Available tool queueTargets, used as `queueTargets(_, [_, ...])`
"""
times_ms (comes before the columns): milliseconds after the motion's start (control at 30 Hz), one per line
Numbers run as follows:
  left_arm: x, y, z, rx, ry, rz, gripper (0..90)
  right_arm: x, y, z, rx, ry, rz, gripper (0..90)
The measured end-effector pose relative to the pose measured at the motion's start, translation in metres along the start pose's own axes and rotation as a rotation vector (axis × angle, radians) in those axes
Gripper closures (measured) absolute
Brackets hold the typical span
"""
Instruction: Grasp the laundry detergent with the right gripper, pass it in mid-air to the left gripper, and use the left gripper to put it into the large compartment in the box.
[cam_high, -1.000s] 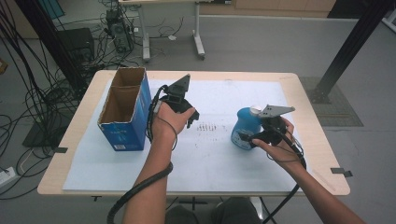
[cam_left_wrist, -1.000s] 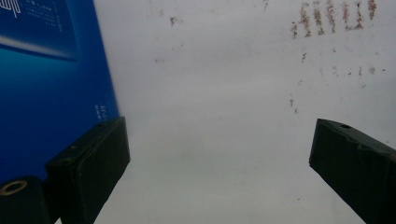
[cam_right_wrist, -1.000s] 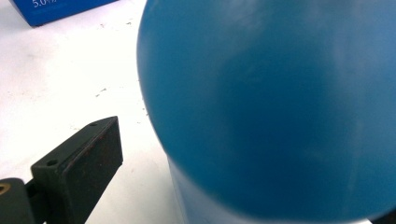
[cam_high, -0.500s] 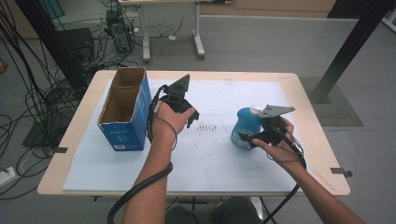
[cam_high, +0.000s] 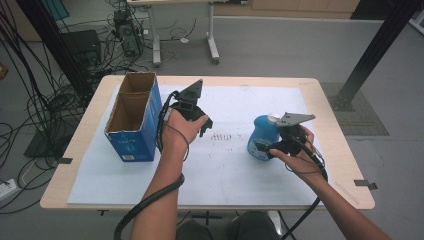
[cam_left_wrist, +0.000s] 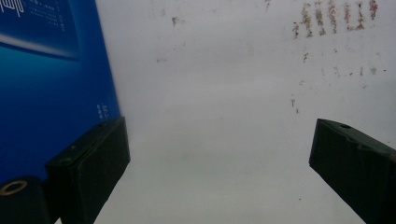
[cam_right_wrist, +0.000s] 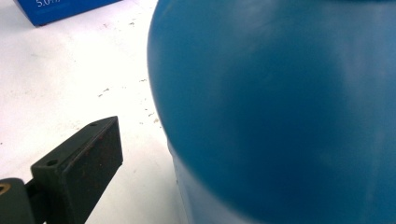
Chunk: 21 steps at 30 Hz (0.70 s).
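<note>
Left claw agape beside box; right claw at bottle, grip unclear.

You see a white sheet covering most of the wooden table, with a patch of brown marks near its middle. Cables sprawl across the floor beyond.
</note>
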<state>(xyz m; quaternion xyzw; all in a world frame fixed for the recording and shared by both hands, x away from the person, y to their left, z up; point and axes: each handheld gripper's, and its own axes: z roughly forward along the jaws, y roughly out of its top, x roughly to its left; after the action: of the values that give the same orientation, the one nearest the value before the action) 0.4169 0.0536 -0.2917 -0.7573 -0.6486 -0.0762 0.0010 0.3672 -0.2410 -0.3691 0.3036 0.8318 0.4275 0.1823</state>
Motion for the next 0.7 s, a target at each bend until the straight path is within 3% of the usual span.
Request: queueTargets(700, [-0.0037, 0.0006, 0.0001, -0.002, -0.004, 0.01, 5.6, -0.0007, -0.0006, 0.0002, -0.006, 0.005, -0.003, 1.7])
